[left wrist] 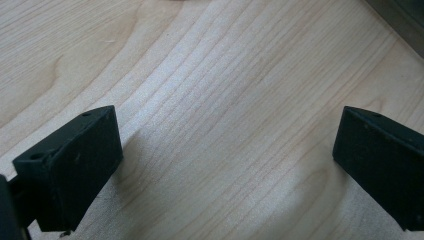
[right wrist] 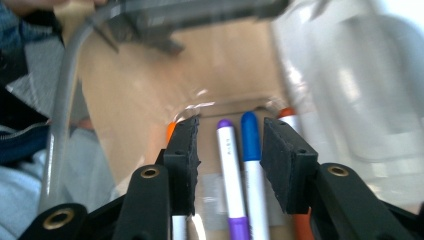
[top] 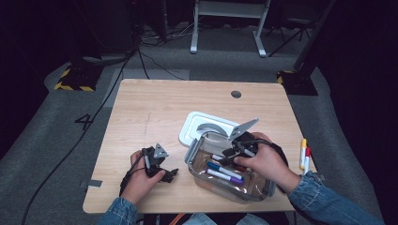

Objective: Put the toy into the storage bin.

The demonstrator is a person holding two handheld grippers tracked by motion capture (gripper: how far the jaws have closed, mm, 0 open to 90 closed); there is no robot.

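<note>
A clear plastic container (top: 230,180) sits near the front right of the wooden table (top: 155,117), and markers lie flat on its floor. The right gripper view shows a purple-capped marker (right wrist: 231,165) and a blue-capped marker (right wrist: 252,160) side by side, with an orange-tipped one (right wrist: 171,129) behind the left jaw and another orange one (right wrist: 290,116) behind the right; that view is blurred, so four is probably the count. The right gripper (top: 231,153) hangs over the container with its jaws apart and pressing on nothing, the purple and blue markers lying below the gap. The left gripper (top: 170,172) rests on bare wood just left of the container, jaws wide apart and empty. The white lid (top: 199,127) lies flat behind the container, touching or nearly touching its rim. Two more markers, one yellow-capped (top: 303,152) and one red-capped (top: 307,157), lie at the table's right edge. The table's back and left stay open; a round grommet hole (top: 236,94) sits near the far edge. Grey carpet (top: 56,140) and cables surround the table in a dark room.
</note>
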